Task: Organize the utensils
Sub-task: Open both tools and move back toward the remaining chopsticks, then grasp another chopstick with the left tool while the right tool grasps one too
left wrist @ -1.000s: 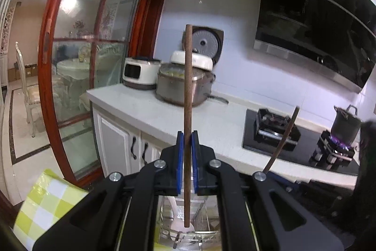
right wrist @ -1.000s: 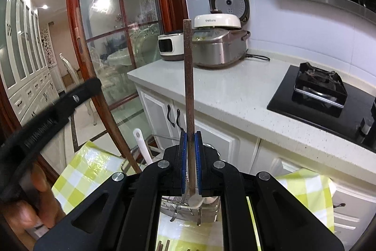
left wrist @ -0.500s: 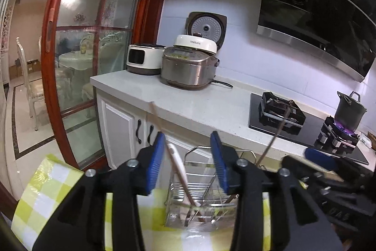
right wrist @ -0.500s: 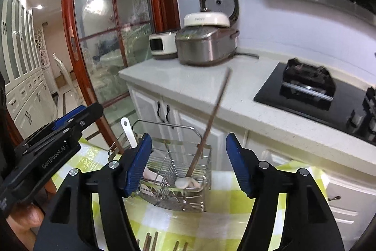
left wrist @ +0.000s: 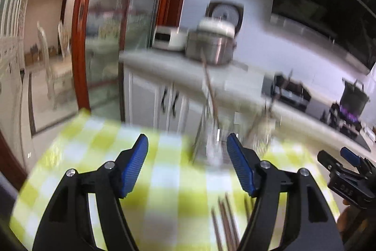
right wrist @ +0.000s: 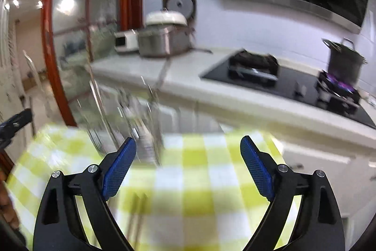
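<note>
My left gripper [left wrist: 188,152] points forward and slants down toward the table [left wrist: 164,180], which wears a yellow-and-white checked cloth. Its jaws have just been opening and now stand spread, with nothing between the blue pads [left wrist: 134,168]. Just past the right pad the wire rack [left wrist: 211,145] sits on the cloth, badly blurred; a long brown utensil [left wrist: 210,91] leans up out of it, and a second stick [left wrist: 260,119] tilts out further right. Several brown chopsticks [left wrist: 225,222] lie loose on the cloth below my right pad.

My right gripper [right wrist: 188,164] takes the same downward slant beside it. Its jaws have also just been opening and gape wide, empty, over bare checked cloth. From this side the wire rack [right wrist: 138,126] stands ahead and to the left of my left pad, streaked by blur, so I cannot tell which compartment holds what. 2 or so chopsticks [right wrist: 137,213] lie on the cloth near that pad.

Beyond the table runs a white kitchen counter [right wrist: 188,86] carrying a rice cooker [right wrist: 164,37] and a black stove [right wrist: 282,81] with a pot [right wrist: 344,60] over a lit flame.
</note>
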`<control>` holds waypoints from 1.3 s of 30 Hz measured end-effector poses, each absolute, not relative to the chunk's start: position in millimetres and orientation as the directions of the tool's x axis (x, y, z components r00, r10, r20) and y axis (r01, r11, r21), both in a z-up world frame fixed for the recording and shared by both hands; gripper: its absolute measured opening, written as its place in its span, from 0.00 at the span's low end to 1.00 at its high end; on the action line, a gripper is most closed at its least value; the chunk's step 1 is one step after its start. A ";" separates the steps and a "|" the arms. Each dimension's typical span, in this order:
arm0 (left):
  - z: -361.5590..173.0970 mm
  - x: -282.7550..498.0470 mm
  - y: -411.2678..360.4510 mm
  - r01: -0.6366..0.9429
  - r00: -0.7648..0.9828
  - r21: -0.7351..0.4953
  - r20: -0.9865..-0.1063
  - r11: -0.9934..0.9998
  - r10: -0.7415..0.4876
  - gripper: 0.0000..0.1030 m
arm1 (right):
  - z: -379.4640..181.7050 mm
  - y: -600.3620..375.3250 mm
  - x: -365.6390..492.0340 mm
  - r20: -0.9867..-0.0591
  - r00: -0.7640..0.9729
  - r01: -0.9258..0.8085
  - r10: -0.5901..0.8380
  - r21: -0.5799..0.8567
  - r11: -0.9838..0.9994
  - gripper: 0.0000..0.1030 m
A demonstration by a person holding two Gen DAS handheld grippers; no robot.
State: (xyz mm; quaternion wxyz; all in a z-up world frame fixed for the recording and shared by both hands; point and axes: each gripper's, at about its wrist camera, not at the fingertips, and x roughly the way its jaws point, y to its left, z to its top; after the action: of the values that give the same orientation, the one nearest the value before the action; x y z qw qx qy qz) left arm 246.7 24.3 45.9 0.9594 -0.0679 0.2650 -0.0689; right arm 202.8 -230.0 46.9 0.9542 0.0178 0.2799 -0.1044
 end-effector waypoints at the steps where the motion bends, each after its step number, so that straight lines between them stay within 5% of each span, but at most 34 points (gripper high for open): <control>1: 36.6 243.4 23.1 0.097 0.829 -0.169 -0.531 0.981 -0.174 0.65 | 35.3 -230.9 196.4 -0.556 0.812 0.207 -0.178 -0.012 0.978 0.82; 3: 10.0 230.9 20.0 0.112 0.770 -0.180 -0.607 0.977 -0.199 0.64 | 17.2 -234.2 186.8 -0.595 0.796 0.169 -0.107 0.049 0.984 0.82; 9: -40.7 208.4 3.4 0.171 0.624 -0.195 -0.737 0.966 -0.259 0.41 | -19.7 -234.1 174.7 -0.694 0.719 0.107 0.012 0.127 0.986 0.83; 19: -67.0 209.6 -30.6 0.233 0.546 -0.119 -0.806 0.965 -0.231 0.25 | -37.9 -240.8 162.1 -0.759 0.651 0.129 -0.004 0.105 0.986 0.83; 39: -79.3 218.5 -38.3 0.243 0.549 0.060 -0.831 0.968 -0.086 0.10 | -49.5 -217.7 169.0 -0.796 0.605 0.077 0.016 0.078 0.994 0.83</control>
State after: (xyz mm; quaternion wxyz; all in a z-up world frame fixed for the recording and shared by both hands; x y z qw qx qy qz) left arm 218.5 -38.3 -79.3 0.8761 0.0843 0.4654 -0.0941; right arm 169.0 -217.7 -49.5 0.8944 0.0524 0.4439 -0.0173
